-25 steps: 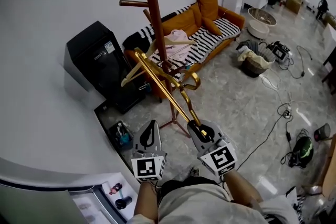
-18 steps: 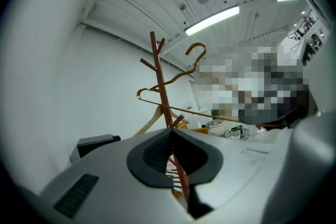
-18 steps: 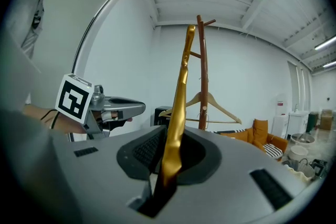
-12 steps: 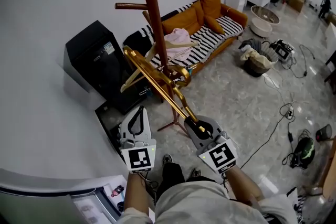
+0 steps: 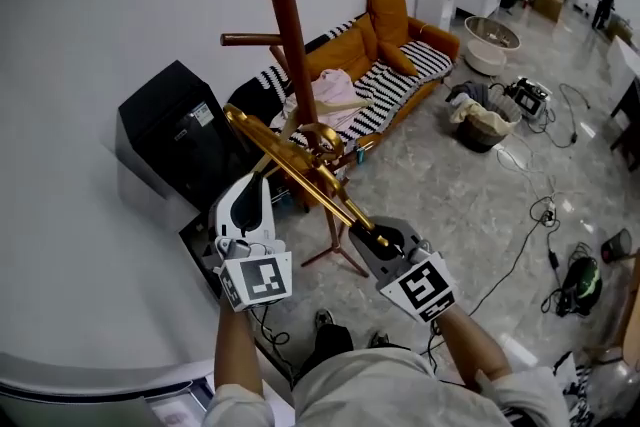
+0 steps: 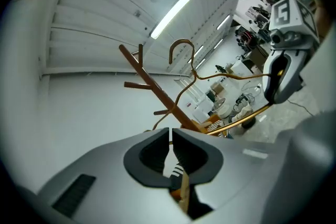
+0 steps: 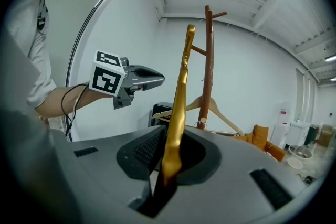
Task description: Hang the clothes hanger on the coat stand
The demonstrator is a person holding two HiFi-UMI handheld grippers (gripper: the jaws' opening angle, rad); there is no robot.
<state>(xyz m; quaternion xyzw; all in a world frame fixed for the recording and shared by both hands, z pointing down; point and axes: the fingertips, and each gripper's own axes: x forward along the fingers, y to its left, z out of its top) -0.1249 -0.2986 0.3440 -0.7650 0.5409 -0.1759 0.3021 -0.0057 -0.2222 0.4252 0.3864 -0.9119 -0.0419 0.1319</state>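
Hanging on coat stand [image 5: 290, 45]: wooden hanger [image 7: 230, 118]

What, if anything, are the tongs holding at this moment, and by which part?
The right tongs clamp the gold hanger at the outer end of one arm. The left tongs are shut with nothing between them.

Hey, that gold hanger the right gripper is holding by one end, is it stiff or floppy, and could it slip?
Probably stiff: the gold hanger juts straight out from the right gripper without sagging. Its glossy finish looks slippery, so it might pivot between the fingers. Held at one end, it likely feels tip-heavy.
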